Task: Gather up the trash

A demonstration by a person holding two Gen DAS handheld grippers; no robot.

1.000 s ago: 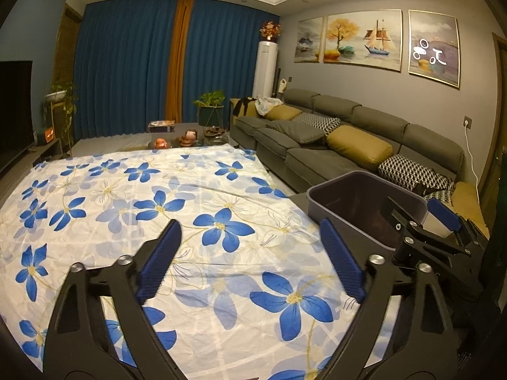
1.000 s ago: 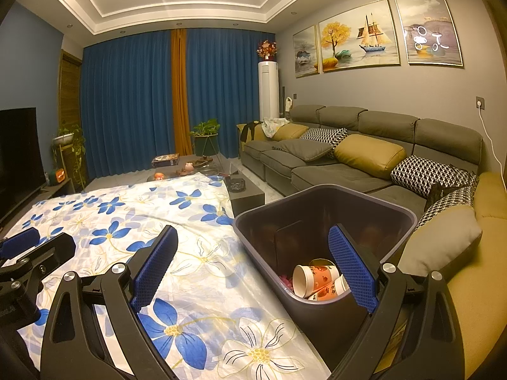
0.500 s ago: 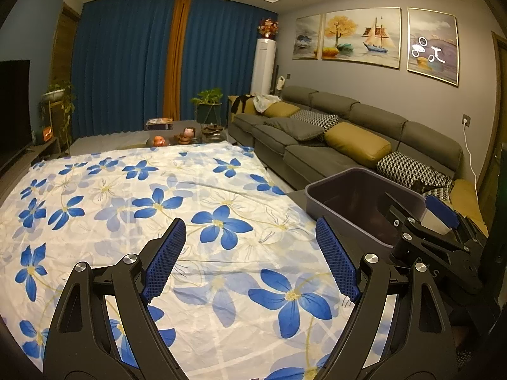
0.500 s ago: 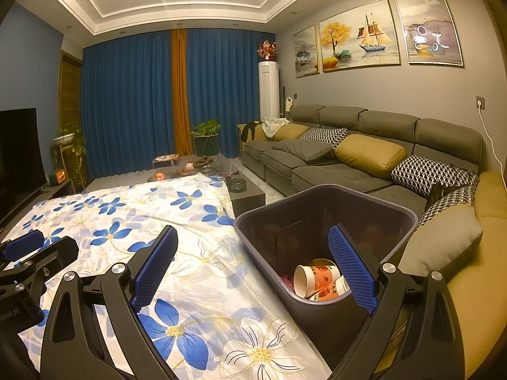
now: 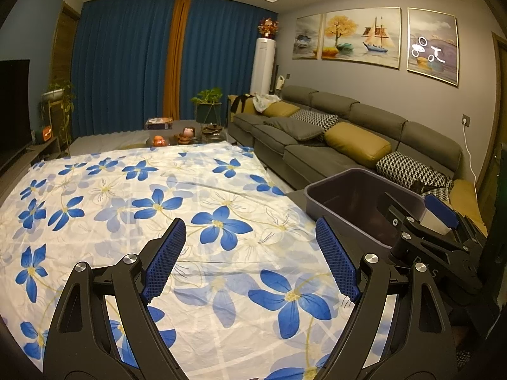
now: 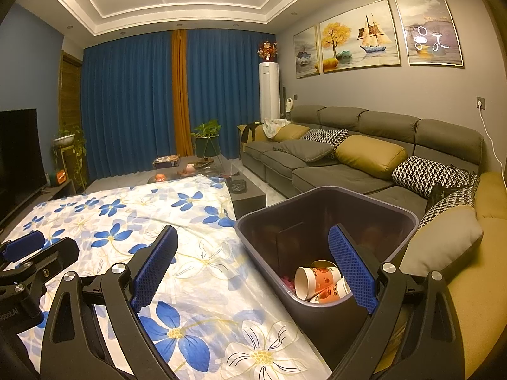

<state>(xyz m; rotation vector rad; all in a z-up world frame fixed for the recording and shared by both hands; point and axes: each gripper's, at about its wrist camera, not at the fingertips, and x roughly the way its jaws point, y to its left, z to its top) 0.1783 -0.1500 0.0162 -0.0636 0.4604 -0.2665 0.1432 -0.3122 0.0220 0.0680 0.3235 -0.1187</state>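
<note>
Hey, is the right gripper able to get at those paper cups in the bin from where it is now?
Probably yes. The right gripper is open and empty, the bin has no lid, and the paper cups lie uncovered just below its right finger.

Under both tongs the table [image 5: 104, 196] wears a thin cloth [image 6: 202, 262], matt and faintly creased, printed with blue flowers. The left tongs [image 5: 250, 255] look like matt black plastic, with small bright metal bolt heads at the joints; their pads [image 5: 164, 256] are blue, with a fine waffle texture that looks rubbery. The right tongs [image 6: 253, 266] have the same finish. Behind their right pad stands a bin [image 6: 263, 237] of dark, smooth plastic with a dull sheen. Inside it lie paper cups [image 6: 317, 281], smooth, white inside and printed orange outside. Beyond it the sofa [image 6: 348, 174] is matt grey cloth, with a mustard cushion [image 6: 370, 155] that looks smooth and leathery.
</note>
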